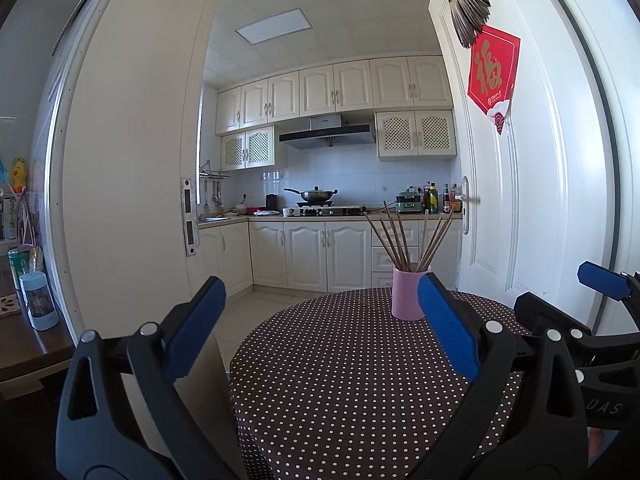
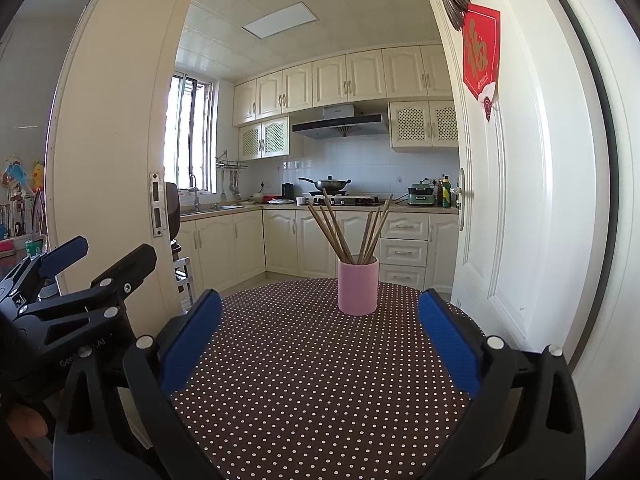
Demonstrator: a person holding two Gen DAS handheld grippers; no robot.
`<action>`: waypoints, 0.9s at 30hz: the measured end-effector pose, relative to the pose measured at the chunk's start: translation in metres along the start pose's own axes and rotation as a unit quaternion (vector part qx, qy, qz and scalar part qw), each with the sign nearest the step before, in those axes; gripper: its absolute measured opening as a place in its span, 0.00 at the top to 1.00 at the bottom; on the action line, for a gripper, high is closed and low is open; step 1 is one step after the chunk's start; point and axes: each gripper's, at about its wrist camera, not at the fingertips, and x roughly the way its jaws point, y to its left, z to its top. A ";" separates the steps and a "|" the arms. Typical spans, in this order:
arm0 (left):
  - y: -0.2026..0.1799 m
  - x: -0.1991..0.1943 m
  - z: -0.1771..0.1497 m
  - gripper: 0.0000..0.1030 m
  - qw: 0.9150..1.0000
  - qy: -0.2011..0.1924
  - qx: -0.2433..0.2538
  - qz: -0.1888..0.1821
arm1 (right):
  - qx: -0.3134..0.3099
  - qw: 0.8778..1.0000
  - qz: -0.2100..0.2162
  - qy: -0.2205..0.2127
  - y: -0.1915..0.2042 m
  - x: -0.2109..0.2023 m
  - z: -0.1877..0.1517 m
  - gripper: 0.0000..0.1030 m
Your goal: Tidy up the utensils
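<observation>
A pink cup (image 1: 406, 295) (image 2: 357, 287) stands upright at the far side of a round table with a dark polka-dot cloth (image 1: 344, 380) (image 2: 312, 368). Several wooden chopsticks (image 1: 400, 240) (image 2: 348, 228) fan out of it. My left gripper (image 1: 320, 320) is open and empty, hovering over the table's near left part, its right finger partly covering the cup. My right gripper (image 2: 320, 336) is open and empty too, with the cup straight ahead between its fingers, well apart. Each view shows the other gripper at its edge: the right one (image 1: 568, 308) and the left one (image 2: 104, 258).
Behind the table a white door (image 1: 512, 184) (image 2: 500, 200) stands open to a kitchen with cream cabinets (image 1: 320, 252) and a wok on the stove (image 2: 326, 185). A wooden side table (image 1: 24, 340) with a blue bottle (image 1: 38, 300) sits at left.
</observation>
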 end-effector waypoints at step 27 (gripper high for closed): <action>-0.002 0.002 -0.002 0.08 1.000 0.003 0.004 0.003 | 0.008 1.000 -0.001 0.006 -0.002 0.000 0.000 0.08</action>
